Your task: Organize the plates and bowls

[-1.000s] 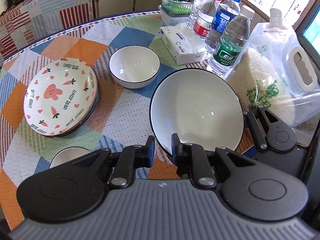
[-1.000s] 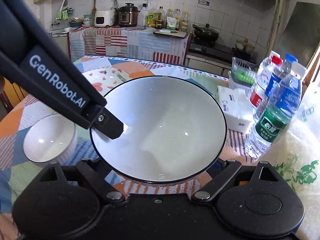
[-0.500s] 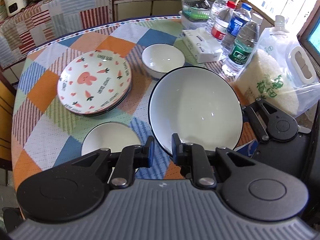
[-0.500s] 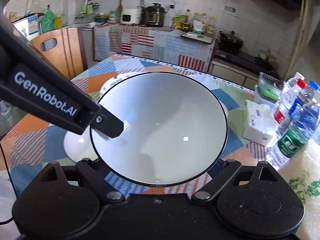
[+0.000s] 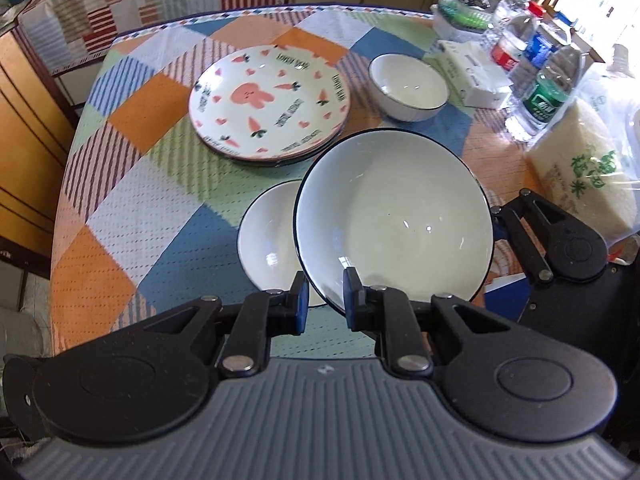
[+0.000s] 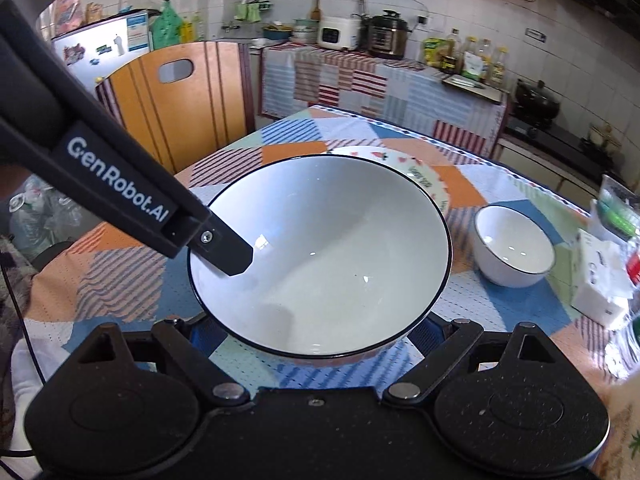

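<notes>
A large white bowl (image 5: 394, 216) with a dark rim hangs above the patchwork table (image 5: 132, 184), held by both grippers. My left gripper (image 5: 325, 300) is shut on its near rim, one finger (image 6: 224, 252) inside the bowl. My right gripper (image 6: 314, 334) clasps the bowl's body from outside, its fingertips hidden under it. The large bowl partly overlaps a small white bowl (image 5: 268, 240) on the table below. A stack of rabbit-and-carrot plates (image 5: 270, 100) lies farther back, with a second small bowl (image 5: 408, 86) to its right.
Water bottles (image 5: 548, 92), a tissue pack (image 5: 476, 76), a bag of rice (image 5: 588, 184) and a basket (image 5: 464, 16) crowd the table's right side. A wooden chair (image 6: 180, 100) stands at the far left edge. A cloth-covered counter (image 6: 360, 80) is behind.
Both grippers have carried the large bowl leftward across the table, away from the bottles. It now hangs partly over the near small bowl. Neither grip has changed.
</notes>
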`<act>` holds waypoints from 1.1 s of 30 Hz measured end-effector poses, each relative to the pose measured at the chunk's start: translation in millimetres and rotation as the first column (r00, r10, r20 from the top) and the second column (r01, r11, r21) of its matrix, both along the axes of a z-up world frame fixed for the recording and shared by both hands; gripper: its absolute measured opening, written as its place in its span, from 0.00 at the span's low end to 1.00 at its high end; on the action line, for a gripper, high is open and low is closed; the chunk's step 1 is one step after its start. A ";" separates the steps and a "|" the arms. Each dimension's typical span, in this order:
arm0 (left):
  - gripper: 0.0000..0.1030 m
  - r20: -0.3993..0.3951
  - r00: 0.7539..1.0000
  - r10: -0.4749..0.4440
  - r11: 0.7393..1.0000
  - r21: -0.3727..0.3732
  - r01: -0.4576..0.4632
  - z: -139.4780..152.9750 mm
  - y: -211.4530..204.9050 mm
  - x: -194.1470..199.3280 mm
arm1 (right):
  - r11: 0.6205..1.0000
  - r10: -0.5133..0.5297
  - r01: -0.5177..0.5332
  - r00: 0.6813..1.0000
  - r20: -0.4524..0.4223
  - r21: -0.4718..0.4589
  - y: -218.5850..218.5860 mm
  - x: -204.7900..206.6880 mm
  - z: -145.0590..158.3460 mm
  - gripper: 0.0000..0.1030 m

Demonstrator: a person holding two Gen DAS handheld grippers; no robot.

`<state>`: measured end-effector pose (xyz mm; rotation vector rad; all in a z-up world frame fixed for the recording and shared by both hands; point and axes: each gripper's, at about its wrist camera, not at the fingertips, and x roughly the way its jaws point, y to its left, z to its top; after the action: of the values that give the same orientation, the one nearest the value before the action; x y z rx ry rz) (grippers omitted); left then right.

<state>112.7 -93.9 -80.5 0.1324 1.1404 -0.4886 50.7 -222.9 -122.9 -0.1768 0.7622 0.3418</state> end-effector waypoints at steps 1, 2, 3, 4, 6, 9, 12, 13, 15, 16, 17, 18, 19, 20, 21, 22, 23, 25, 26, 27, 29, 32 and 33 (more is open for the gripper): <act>0.15 -0.005 1.000 0.007 1.000 0.002 -0.007 -3.3 2.7 2.0 | 1.000 0.014 -0.014 1.000 -0.003 0.000 1.8 2.0 -2.1 0.92; 0.15 -0.011 1.000 0.014 1.000 0.004 -0.014 -6.4 5.3 4.1 | 1.000 0.024 -0.024 1.000 -0.008 -0.003 4.6 4.4 -4.4 0.92; 0.15 -0.018 1.000 0.023 1.000 0.007 -0.023 -10.0 7.5 6.1 | 0.999 0.033 -0.033 0.999 -0.013 -0.005 6.9 6.7 -6.6 0.92; 0.15 -0.026 0.999 0.030 1.000 0.008 -0.030 -13.2 9.4 8.5 | 0.999 0.041 -0.042 0.999 -0.017 -0.006 9.2 8.7 -9.2 0.92; 0.15 -0.048 0.998 0.051 0.999 0.007 -0.051 -20.1 14.0 14.4 | 0.998 0.057 -0.058 0.998 -0.033 -0.008 12.7 14.6 -13.1 0.92; 0.15 -0.077 0.994 0.074 0.997 0.002 -0.074 -29.1 19.4 22.0 | 0.997 0.073 -0.073 0.995 -0.070 -0.003 15.1 22.4 -18.1 0.92; 0.15 -0.095 0.992 0.082 0.997 0.012 -0.081 -36.7 20.2 26.9 | 0.995 0.097 -0.098 0.992 -0.087 -0.014 17.1 29.1 -22.5 0.92; 0.15 -0.103 0.991 0.082 0.997 0.019 -0.081 -39.7 19.9 28.7 | 0.994 0.106 -0.109 0.991 -0.087 -0.027 19.0 30.0 -24.6 0.92; 0.15 -0.114 0.990 0.083 0.996 0.035 -0.080 -45.6 18.3 31.7 | 0.990 0.124 -0.129 0.988 -0.088 -0.055 23.4 30.6 -30.2 0.92; 0.15 -0.117 0.990 0.084 0.996 0.043 -0.079 -47.9 17.4 32.9 | 0.989 0.128 -0.134 0.988 -0.089 -0.063 24.6 30.7 -32.1 0.92; 0.15 -0.121 0.989 0.086 0.996 0.051 -0.080 -50.0 16.7 34.3 | 0.988 0.131 -0.137 0.987 -0.093 -0.069 25.0 31.1 -33.5 0.92; 0.15 -0.126 0.988 0.087 0.995 0.060 -0.080 -52.2 16.1 35.7 | 0.988 0.133 -0.140 0.986 -0.096 -0.072 25.6 31.8 -34.5 0.92; 0.15 -0.130 0.988 0.088 0.995 0.066 -0.080 -54.2 15.8 37.0 | 0.987 0.134 -0.142 0.986 -0.101 -0.072 26.2 32.5 -35.9 0.92; 0.15 -0.134 0.987 0.090 0.994 0.072 -0.081 -55.6 15.0 38.0 | 0.987 0.135 -0.143 0.985 -0.106 -0.073 26.9 33.5 -37.0 0.92; 0.16 -0.135 0.987 0.090 0.994 0.078 -0.080 -56.7 14.7 38.9 | 0.987 0.135 -0.144 0.985 -0.109 -0.074 26.6 33.2 -37.7 0.91; 0.16 -0.133 0.987 0.089 0.993 0.084 -0.079 -57.2 14.0 39.8 | 0.987 0.136 -0.144 0.985 -0.104 -0.078 26.8 33.4 -37.8 0.92; 0.16 -0.131 0.988 0.088 0.993 0.087 -0.077 -57.7 13.1 40.4 | 0.986 0.136 -0.145 0.986 -0.099 -0.088 27.7 32.8 -38.5 0.92; 0.16 -0.121 0.989 0.086 0.992 0.102 -0.074 -58.8 11.2 41.5 | 0.983 0.137 -0.147 0.986 -0.092 -0.107 29.7 33.0 -39.8 0.92; 0.16 -0.110 0.991 0.082 0.991 0.116 -0.069 -59.6 9.8 41.5 | 0.983 0.139 -0.149 0.986 -0.091 -0.109 29.9 33.0 -40.0 0.92; 0.16 -0.092 0.992 0.081 0.989 0.130 -0.069 -60.5 8.4 41.2 | 0.982 0.141 -0.151 0.986 -0.091 -0.110 29.8 33.7 -39.7 0.92; 0.16 -0.074 0.994 0.083 0.987 0.144 -0.072 -61.9 6.6 41.1 | 0.981 0.145 -0.155 0.985 -0.091 -0.115 30.5 34.0 -39.1 0.92; 0.16 -0.082 0.992 0.100 0.987 0.136 -0.088 -64.0 7.0 44.4 | 0.982 0.137 -0.148 0.986 -0.096 -0.114 30.7 34.8 -39.2 0.94; 0.17 -0.083 0.991 0.106 0.987 0.130 -0.095 -64.5 7.5 45.5 | 0.983 0.132 -0.143 0.986 -0.100 -0.112 30.5 35.5 -39.0 0.95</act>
<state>158.2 -86.3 -144.9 0.1632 1.2595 -0.3351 86.2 -192.4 -161.9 -0.3290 0.8640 0.4385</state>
